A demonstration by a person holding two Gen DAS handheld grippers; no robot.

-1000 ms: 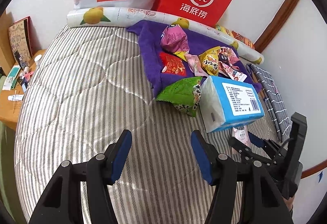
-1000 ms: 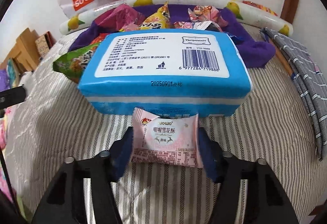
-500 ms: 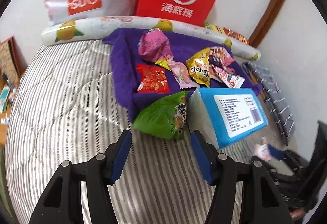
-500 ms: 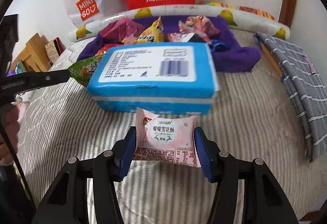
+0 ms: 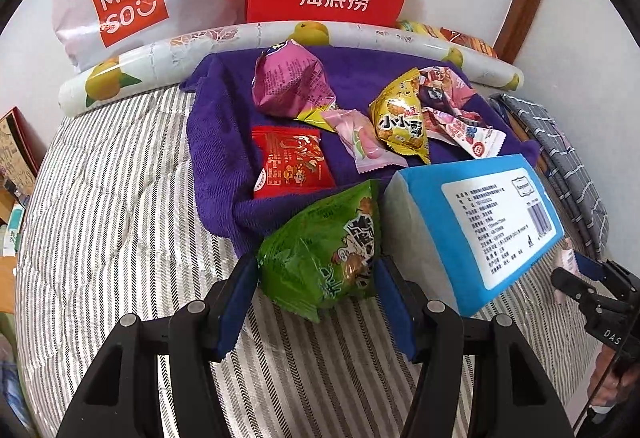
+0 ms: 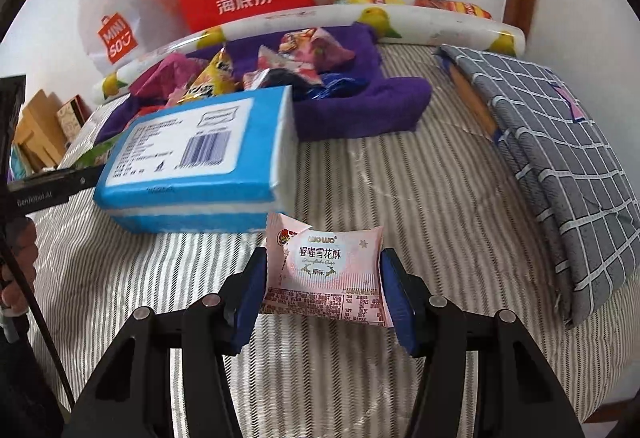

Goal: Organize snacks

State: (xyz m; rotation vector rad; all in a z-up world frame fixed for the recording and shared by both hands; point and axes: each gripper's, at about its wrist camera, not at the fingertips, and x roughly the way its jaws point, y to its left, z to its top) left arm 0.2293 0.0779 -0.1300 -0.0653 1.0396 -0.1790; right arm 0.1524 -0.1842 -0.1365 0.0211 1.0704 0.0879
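Snacks lie heaped on the purple towel (image 5: 216, 142) on my striped bed (image 5: 112, 198). My left tongs (image 5: 316, 290) stand open around the green snack bag (image 5: 320, 250) beside the blue tissue pack (image 5: 480, 222); whether the pads touch it I cannot tell. My right tongs (image 6: 322, 278) clamp the pink snowflake pastry packet (image 6: 324, 270).
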